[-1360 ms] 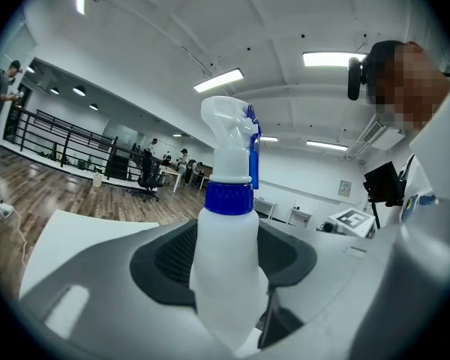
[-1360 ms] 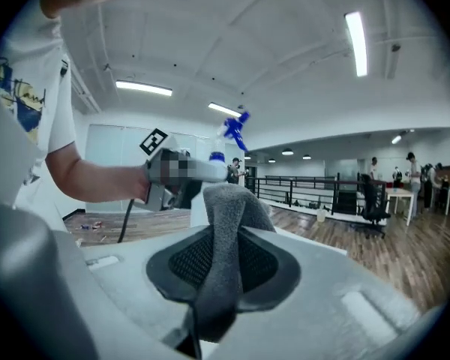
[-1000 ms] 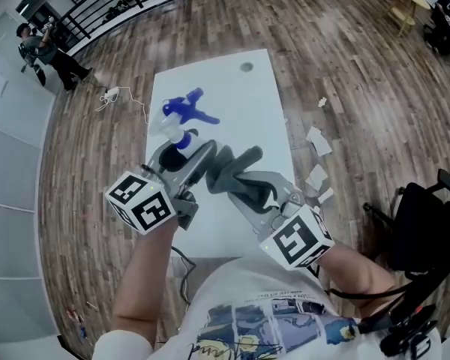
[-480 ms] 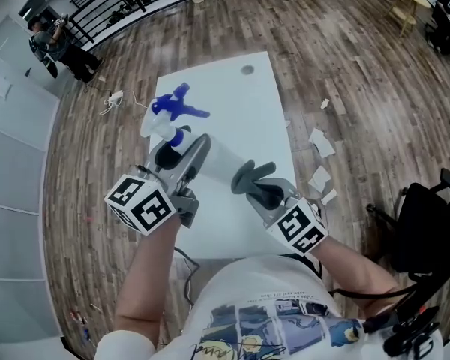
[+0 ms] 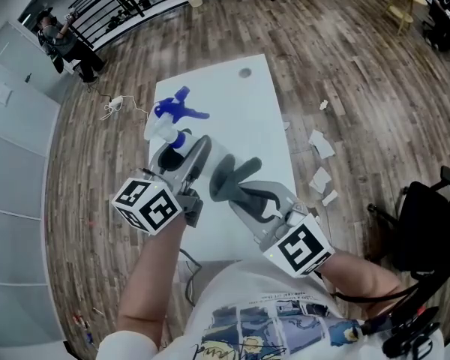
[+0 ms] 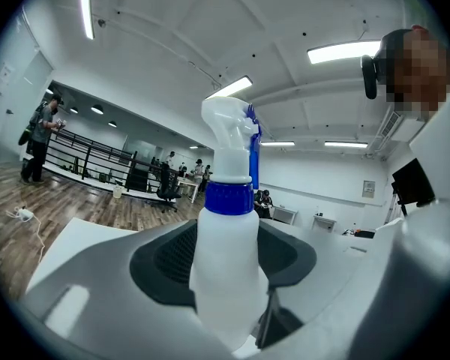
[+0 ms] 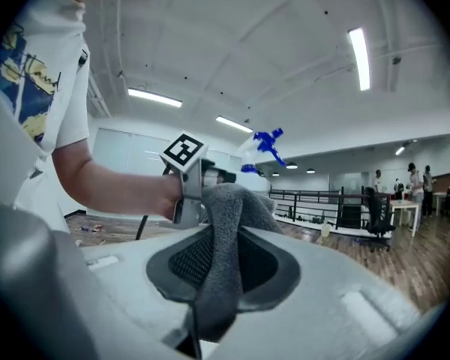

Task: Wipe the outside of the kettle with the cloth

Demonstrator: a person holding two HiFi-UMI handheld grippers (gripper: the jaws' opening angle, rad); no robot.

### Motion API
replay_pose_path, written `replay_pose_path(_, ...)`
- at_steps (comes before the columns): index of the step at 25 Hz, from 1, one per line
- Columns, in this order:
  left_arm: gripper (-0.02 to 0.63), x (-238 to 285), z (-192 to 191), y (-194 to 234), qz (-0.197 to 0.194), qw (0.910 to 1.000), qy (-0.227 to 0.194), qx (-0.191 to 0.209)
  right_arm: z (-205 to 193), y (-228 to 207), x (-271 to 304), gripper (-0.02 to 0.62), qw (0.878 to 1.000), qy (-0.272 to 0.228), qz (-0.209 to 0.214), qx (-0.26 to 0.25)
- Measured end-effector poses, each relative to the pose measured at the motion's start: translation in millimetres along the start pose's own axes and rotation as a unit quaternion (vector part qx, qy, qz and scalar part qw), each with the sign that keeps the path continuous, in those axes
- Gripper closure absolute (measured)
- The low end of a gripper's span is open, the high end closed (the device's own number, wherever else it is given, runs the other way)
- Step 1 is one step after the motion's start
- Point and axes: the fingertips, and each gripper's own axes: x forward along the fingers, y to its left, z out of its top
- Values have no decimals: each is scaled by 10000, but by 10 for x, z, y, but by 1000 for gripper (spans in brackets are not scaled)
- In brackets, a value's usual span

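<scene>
Returned: cloth beside bottle
Right gripper pinches cloth, left gripper clamps bottle; press cloth flat on the wall just beyond left fingertips.

The spray bottle was smooth white plastic with a faint sheen, and its collar was a glossier blue plastic. The cloth looked like grey terry, nubbly and matt. The left gripper and the right gripper had matt grey plastic shells, and their pads were black and finely ribbed, like rubber. The table had a smooth white top, barely glossy. The floor was wood plank with a soft sheen, and the scraps on it looked like paper.
</scene>
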Motion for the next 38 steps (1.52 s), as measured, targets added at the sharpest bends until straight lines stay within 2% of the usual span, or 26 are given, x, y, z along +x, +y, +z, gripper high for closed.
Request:
replay_pose_path(3, 375, 53, -47, -26, -1, 10000, 44, -22, 195, 53, 10, 522, 9993, -238, -48, -296)
replay_pose_path(6, 376, 95, -53, -68, -31, 10000, 32, -76, 261, 89, 80, 522, 9987, -405, 5, -319)
replay_pose_path(11, 376, 32, 13, -113, -126, 9995, -118, -259, 8, 115, 238, 522, 9993, -331, 132, -81)
replay_pose_path(20, 376, -58, 204, -203, -264, 9991, -227, -257, -786, 56, 439, 522, 9981, 604, 92, 94)
replay_pose_path(30, 377, -144, 295, -240, -419, 9985, -315, -127, -1650, -168, 453, 522, 9875, 1494, -144, 477)
replay_pose_path(34, 377, -216, 283, -222, -477, 9986, -236, -10, -1776, -414, 330, 522, 9841, 1604, -376, 663)
replay_pose_path(38, 377, -250, 194, -193, -565, 9984, -36, 30, -1572, -719, 233, 522, 9864, 1432, -419, 686)
